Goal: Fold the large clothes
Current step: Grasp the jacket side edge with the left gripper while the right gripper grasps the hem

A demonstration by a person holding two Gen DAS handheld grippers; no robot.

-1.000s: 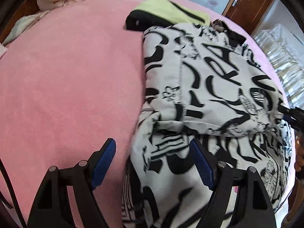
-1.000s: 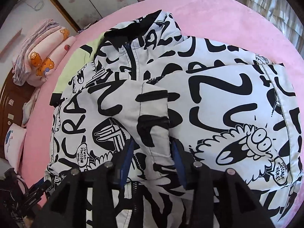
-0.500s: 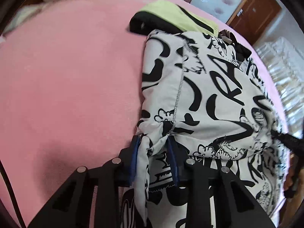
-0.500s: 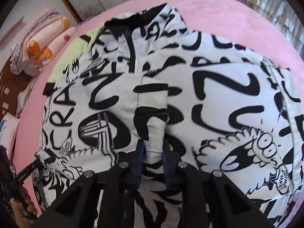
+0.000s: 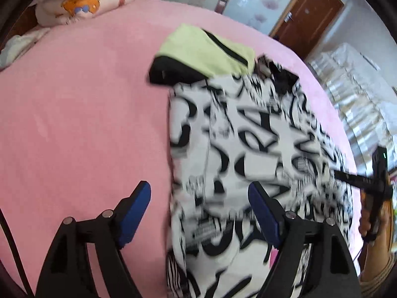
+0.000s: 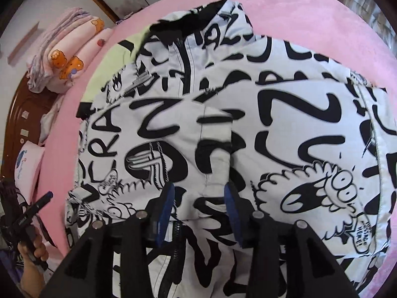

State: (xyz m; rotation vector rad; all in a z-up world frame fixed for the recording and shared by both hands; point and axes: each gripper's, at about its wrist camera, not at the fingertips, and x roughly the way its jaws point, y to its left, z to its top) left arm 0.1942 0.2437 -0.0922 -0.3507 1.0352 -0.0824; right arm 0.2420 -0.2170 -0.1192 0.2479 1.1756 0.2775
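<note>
Blurring hides the jacket (image 5: 248, 149) print; both grippers' jaws just opened, holding nothing.

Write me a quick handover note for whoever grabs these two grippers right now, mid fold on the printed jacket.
Left gripper: open, jaws just reopened, above the jacket's left edge, nothing held.
Right gripper: jaws just reopened, straddling the folded sleeve cuff, not clamped.
The jacket lies on the pink bed, both sleeves folded inward, partly over a yellow-green garment.
Left: probably fold the body up and tidy.
</note>
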